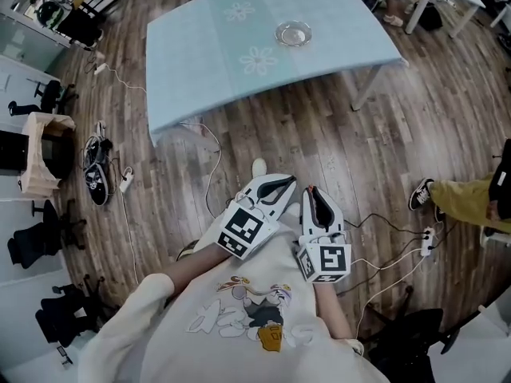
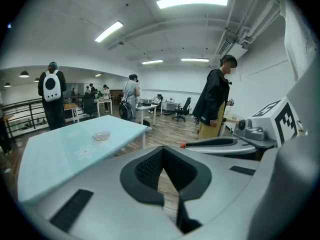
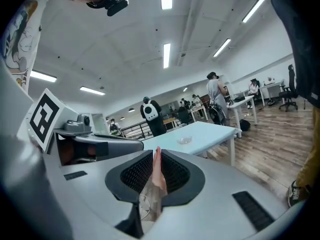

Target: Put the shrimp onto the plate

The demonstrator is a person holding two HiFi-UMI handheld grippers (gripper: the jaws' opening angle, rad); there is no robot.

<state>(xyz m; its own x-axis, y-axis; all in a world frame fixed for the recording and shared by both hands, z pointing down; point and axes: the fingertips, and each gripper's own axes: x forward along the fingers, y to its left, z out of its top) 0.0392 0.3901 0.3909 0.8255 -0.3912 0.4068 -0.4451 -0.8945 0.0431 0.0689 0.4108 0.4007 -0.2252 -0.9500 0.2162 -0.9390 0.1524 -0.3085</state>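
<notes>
A clear glass plate (image 1: 293,33) stands on the far side of a pale blue table (image 1: 239,62) with flower prints, well ahead of me. I hold both grippers close to my body, above the wooden floor and short of the table. In the right gripper view, my right gripper (image 3: 156,153) is shut on a pink shrimp (image 3: 157,176) that hangs between the pads, with the plate (image 3: 185,140) far beyond it. My left gripper (image 2: 161,150) has its tips together and nothing between them. The plate (image 2: 101,135) lies far off to its left.
Cables and a power strip (image 1: 427,242) lie on the floor to my right. A person in yellow trousers (image 1: 467,202) stands at the right edge. Shoes (image 1: 96,174) and a cardboard box (image 1: 40,154) sit at the left. Other people (image 2: 215,101) stand around the room.
</notes>
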